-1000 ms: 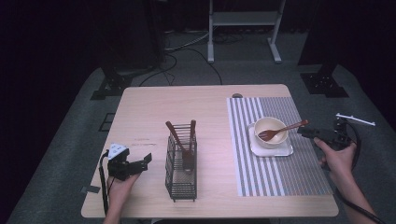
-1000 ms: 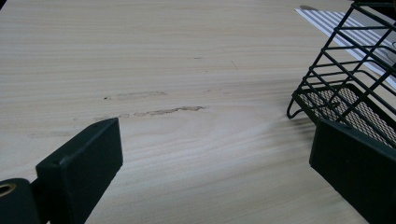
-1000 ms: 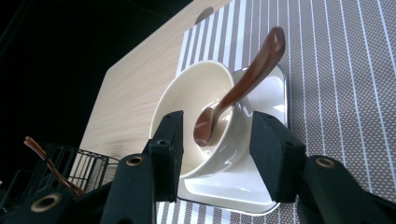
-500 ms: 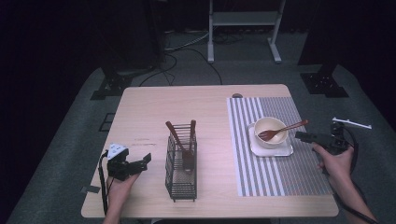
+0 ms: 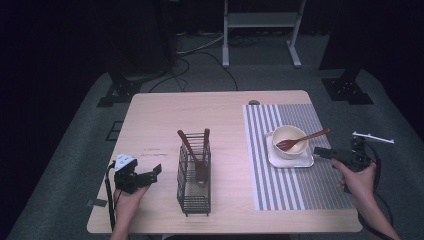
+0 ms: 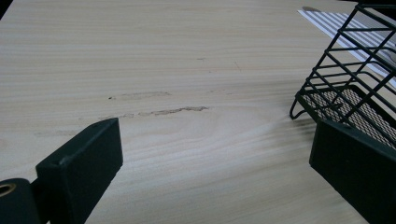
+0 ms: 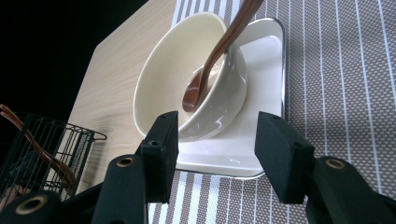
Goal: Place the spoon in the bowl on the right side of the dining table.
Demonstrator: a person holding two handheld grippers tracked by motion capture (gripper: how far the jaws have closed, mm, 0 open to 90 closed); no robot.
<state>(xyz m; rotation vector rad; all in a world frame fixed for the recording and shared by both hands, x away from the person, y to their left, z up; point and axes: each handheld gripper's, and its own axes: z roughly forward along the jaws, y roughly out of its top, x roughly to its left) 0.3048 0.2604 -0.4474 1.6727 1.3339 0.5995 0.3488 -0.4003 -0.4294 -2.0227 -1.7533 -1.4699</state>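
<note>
Two grippers idling | right gripper (image 7: 212,154) is hanging part-open and empty beside the plate (image 7: 268,56), freeing the wooden fork (image 5: 302,140), which is leaning in the bowl (image 5: 289,137) on the striped mat (image 5: 320,185) | I am keeping the left gripper (image 6: 212,163) wide open, empty, near the wire rack (image 5: 194,177) | no writing readable

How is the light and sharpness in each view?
High view: table lit, surroundings dark, slightly soft. Left gripper view: wood grain sharp, near jaws blurred. Right gripper view: small glare spots on the bowl and plate; rack dim.
</note>
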